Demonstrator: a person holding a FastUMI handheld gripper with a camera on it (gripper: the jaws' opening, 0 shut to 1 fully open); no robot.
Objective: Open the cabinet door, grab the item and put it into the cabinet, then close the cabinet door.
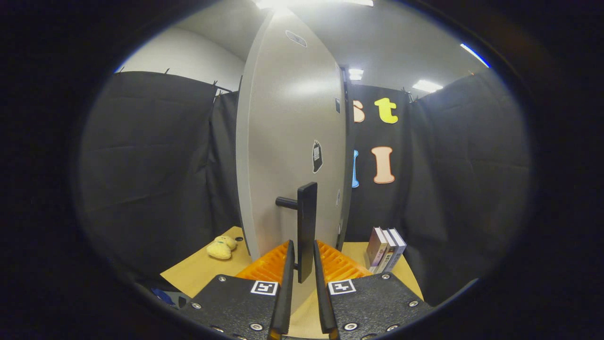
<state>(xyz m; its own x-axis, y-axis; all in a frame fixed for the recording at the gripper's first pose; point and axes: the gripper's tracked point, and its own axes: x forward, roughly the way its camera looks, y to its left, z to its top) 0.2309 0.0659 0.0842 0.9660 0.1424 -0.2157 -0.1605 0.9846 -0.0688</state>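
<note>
The cabinet door (292, 141) is seen nearly edge-on, standing on the table (193, 274) straight ahead of the gripper (302, 257). Its handle (306, 226), a bar with its long axis upright, is set between the two fingers, its lower end reaching down into the gap. The fingers are drawn close on either side of the bar, though firm contact cannot be told. The item, a yellow toy (222, 247), is found beyond the fingers to the left of the door; books (384, 250) are stood to the right.

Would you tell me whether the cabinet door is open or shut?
Cannot tell: the cabinet door shows no frame. The gripper straddles its handle.
</note>
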